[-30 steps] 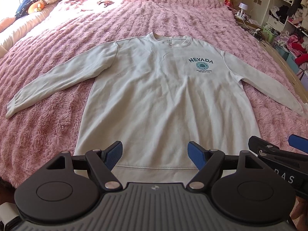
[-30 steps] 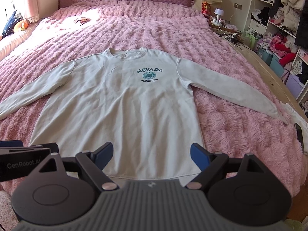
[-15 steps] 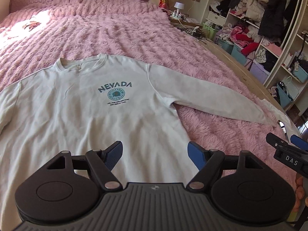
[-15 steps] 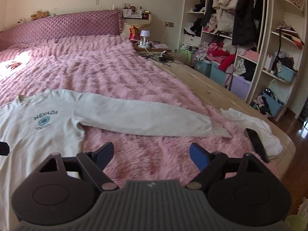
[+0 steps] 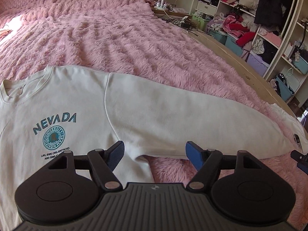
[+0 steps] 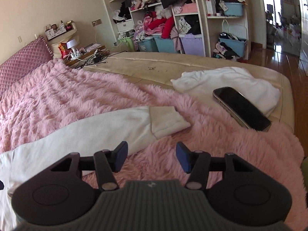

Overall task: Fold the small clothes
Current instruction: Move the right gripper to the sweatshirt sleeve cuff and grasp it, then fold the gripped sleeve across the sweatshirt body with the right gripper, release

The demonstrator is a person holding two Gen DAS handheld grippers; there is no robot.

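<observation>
On fluffy pink bed blanket (image 5: 134, 38): white long-sleeved "NEVADA" sweatshirt (image 5: 57, 100) lies flat, front up, one sleeve (image 6: 92, 130) stretched toward bed edge. Left gripper (image 5: 155, 154) over armpit seam, jaws wide, just closing slightly, nothing between pads. Right gripper (image 6: 152, 156) near ribbed cuff (image 6: 167, 119), sleeve passing under left pad; jaws partly apart, just been closing, only blanket between. Black smartphone (image 6: 240, 107) on crumpled white garment (image 6: 231, 80) beyond cuff.
</observation>
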